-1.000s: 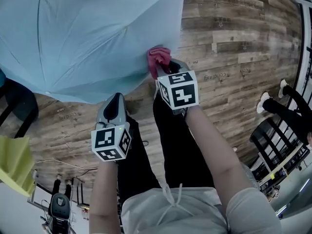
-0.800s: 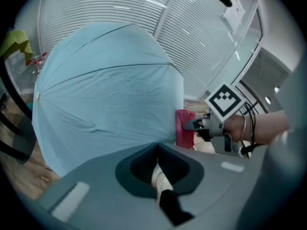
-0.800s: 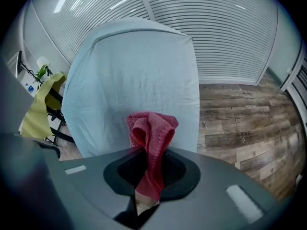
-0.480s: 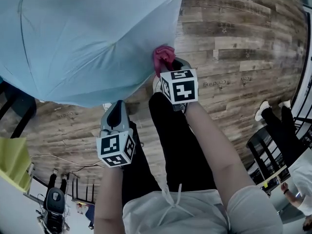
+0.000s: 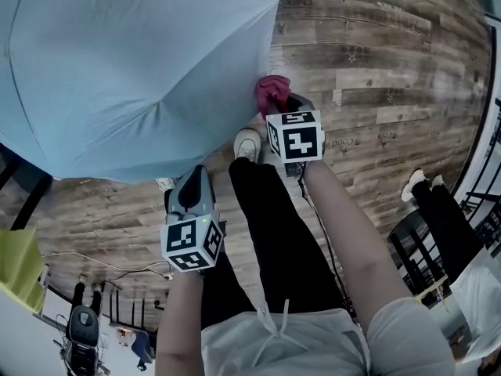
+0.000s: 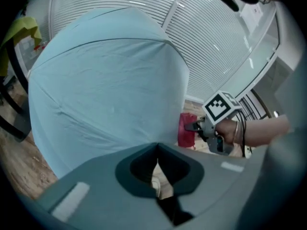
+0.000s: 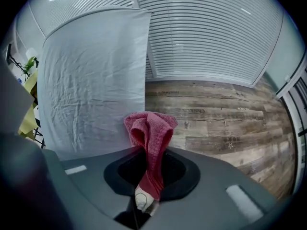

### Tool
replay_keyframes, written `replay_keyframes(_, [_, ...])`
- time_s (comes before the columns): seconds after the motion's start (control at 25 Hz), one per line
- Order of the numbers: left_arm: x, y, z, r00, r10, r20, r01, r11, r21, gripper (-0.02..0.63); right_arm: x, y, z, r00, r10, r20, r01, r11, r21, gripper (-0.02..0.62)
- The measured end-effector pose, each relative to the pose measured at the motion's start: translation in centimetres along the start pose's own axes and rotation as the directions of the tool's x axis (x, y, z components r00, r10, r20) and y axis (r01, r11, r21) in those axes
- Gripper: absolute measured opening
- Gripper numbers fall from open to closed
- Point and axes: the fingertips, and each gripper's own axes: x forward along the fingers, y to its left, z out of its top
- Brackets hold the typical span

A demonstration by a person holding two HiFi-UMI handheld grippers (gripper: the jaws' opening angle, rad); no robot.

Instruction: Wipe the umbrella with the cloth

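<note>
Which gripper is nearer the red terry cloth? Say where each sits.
Right. The right gripper is shut on the red cloth, at the edge of the light-blue umbrella. The left gripper, jaws together and empty, sits apart, lower left of the cloth in the head view.

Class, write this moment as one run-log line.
right gripper: shut on cloth | cloth: at umbrella edge | left gripper: shut, empty

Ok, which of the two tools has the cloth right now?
The right tool, shut on the red cloth beside the edge of the light blue umbrella. The left tool is shut with nothing in it.
</note>
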Motion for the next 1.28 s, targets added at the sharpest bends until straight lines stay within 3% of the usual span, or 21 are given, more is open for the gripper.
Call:
replay_keyframes(0.32, [-1.6, -1.4, 3.8, 0.998, -0.038, 0.049, 0.034, 0.997, 0.064, 0.008, -4.4, 0.0, -0.5, 1.0, -0.025, 0.005, 0.025, 0.999, 0.036, 0.06])
replay_keyframes(0.52, [-5.6, -1.1, 7.3, 0.992, -0.063, 0.109, 0.047, 0.989, 0.143, 0.008, -10.5, 3.8, 0.7, 0.998, 0.007, 0.065, -0.01, 0.999, 0.036, 0.06])
replay_keyframes(0.76, [-14.6, -0.4, 12.6, 0.975, -0.093, 0.204, 0.053, 0.979, 0.197, 0.008, -20.8, 10.2, 4.3, 0.984, 0.014, 0.179, -0.012, 1.0, -0.014, 0.057])
replay_keyframes(1.04, [-28.0, 1.6, 19.9, 0.919, -0.137, 0.37, 0.073, 0.981, 0.18, 0.008, -34.4, 19.2, 11.0, 0.933, 0.017, 0.359, 0.003, 0.998, -0.056, 0.058])
replay_keyframes(1.28, [-40.6, 2.3, 25.5, 0.83, -0.178, 0.529, 0.076, 0.975, 0.209, 0.008, -45.2, 25.9, 15.6, 0.842, 0.02, 0.54, 0.015, 0.998, -0.061, 0.058])
